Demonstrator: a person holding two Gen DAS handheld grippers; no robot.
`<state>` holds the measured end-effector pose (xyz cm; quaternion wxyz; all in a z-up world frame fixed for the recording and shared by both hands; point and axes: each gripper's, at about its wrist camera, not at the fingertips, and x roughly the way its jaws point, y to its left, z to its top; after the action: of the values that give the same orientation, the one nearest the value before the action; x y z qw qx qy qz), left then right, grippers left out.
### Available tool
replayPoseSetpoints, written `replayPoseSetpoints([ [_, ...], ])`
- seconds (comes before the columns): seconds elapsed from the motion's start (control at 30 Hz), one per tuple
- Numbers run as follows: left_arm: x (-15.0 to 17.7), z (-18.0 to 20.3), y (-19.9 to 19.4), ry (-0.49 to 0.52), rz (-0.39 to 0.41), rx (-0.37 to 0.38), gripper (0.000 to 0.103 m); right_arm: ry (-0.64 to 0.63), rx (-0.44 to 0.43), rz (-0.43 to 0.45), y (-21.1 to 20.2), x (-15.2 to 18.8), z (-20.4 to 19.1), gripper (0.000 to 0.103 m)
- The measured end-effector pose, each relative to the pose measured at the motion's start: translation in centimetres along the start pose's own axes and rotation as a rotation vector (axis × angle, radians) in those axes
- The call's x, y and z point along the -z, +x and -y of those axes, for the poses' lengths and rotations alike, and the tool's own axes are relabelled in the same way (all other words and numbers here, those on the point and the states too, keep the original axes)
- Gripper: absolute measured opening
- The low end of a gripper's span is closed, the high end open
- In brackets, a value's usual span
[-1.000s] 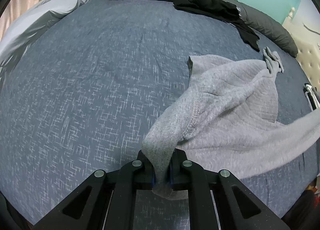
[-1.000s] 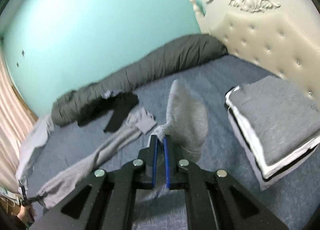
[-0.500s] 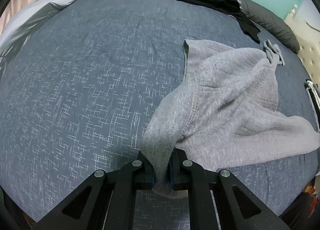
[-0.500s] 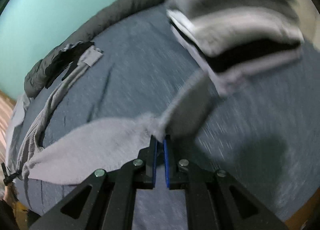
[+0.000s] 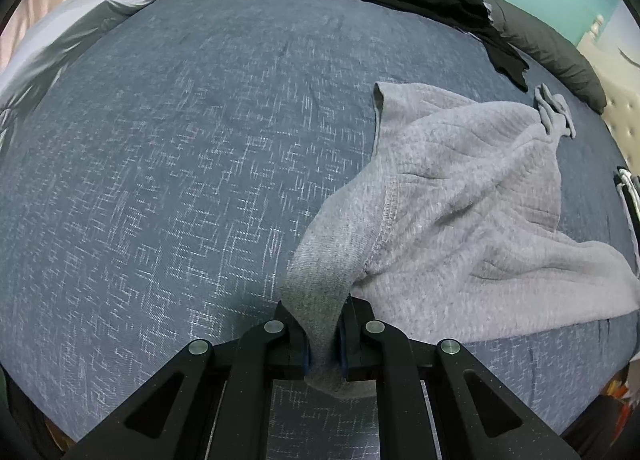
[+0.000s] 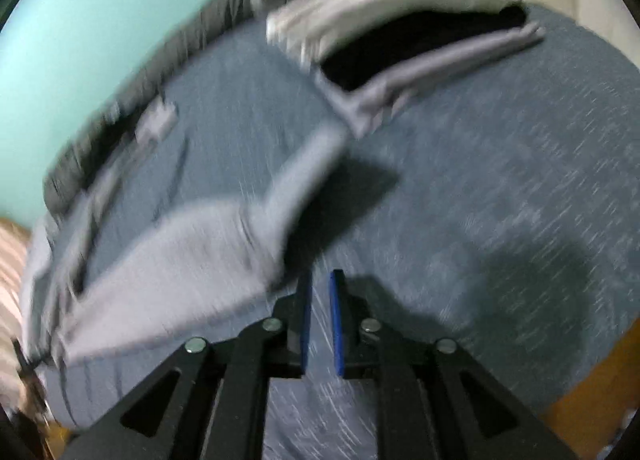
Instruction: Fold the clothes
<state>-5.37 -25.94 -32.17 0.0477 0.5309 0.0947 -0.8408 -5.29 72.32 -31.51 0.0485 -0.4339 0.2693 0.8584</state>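
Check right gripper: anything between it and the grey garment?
Nothing visible. The right gripper is open and empty over the bed sheet; the grey garment lies just off its left finger with no object between, though the view is blurred. The left gripper clamps the garment's edge.

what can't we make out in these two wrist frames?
- Right wrist view: motion blur smears the folded stack; layer count unreadable.
- Right wrist view: whether the grey garment touches the right gripper is blurred; jaws show a gap.
- Left wrist view: garment type unclear; its right end is cut by the frame edge. The left gripper covers the pinched hem.
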Motion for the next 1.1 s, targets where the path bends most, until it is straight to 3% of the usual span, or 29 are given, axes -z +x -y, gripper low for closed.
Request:
replayPoseSetpoints([
  [0.03, 0.0, 0.0, 0.0, -0.002, 0.0, 0.0, 0.011, 0.032, -0.02, 0.024, -0.4, -0.5, 0.0, 0.053],
  [0.07, 0.1, 0.1, 0.0, -0.002, -0.001, -0.001, 0.011, 0.054, -0.043, 0.042, -0.6, -1.0, -0.1, 0.06],
  [0.13, 0.2, 0.3, 0.1, 0.005, -0.004, -0.008, 0.011, 0.07, -0.052, 0.053, -0.4, -2.2, -0.7, 0.06],
  [0.3, 0.3, 0.7, 0.2, 0.017, -0.013, -0.02, 0.012, 0.055, 0.031, 0.012, 1.7, -3.8, -1.6, 0.06],
  [0.33, 0.3, 0.7, 0.2, 0.019, -0.015, -0.022, 0.012, 0.055, 0.044, 0.006, 2.2, -4.0, -1.6, 0.059],
  [0.37, 0.3, 0.8, 0.2, 0.02, -0.016, -0.023, 0.012, 0.047, 0.061, 0.002, 2.5, -4.0, -1.7, 0.042],
  [0.43, 0.3, 0.7, 0.4, 0.021, -0.019, -0.022, 0.012, 0.02, 0.101, -0.007, 2.9, -3.9, -2.1, 0.019],
  [0.53, 0.4, 0.8, 0.5, 0.033, -0.027, -0.027, 0.012, -0.077, 0.09, 0.061, 1.6, -4.3, -4.0, 0.006],
  [0.67, 0.5, 0.9, 0.5, 0.028, -0.027, -0.025, 0.012, -0.214, 0.016, 0.224, -2.2, -5.7, -7.1, 0.004],
  [0.73, 0.6, 0.9, 0.5, 0.024, -0.027, -0.024, 0.012, -0.236, 0.007, 0.265, -3.5, -6.1, -7.6, 0.004],
  [0.8, 0.6, 0.9, 0.6, 0.023, -0.029, -0.02, 0.012, -0.229, 0.053, 0.22, -2.7, -6.1, -6.9, 0.004],
  [0.97, 0.8, 1.0, 0.6, 0.031, -0.037, -0.017, 0.012, -0.177, 0.28, -0.014, 2.6, -4.2, -2.9, 0.01],
  [1.03, 0.7, 1.0, 0.7, 0.037, -0.041, -0.019, 0.012, -0.128, 0.321, 0.007, 2.3, -3.4, -1.3, 0.022],
  [1.1, 0.7, 1.0, 0.7, 0.036, -0.043, -0.02, 0.013, -0.082, 0.371, 0.049, 1.1, -3.4, -0.2, 0.023],
])
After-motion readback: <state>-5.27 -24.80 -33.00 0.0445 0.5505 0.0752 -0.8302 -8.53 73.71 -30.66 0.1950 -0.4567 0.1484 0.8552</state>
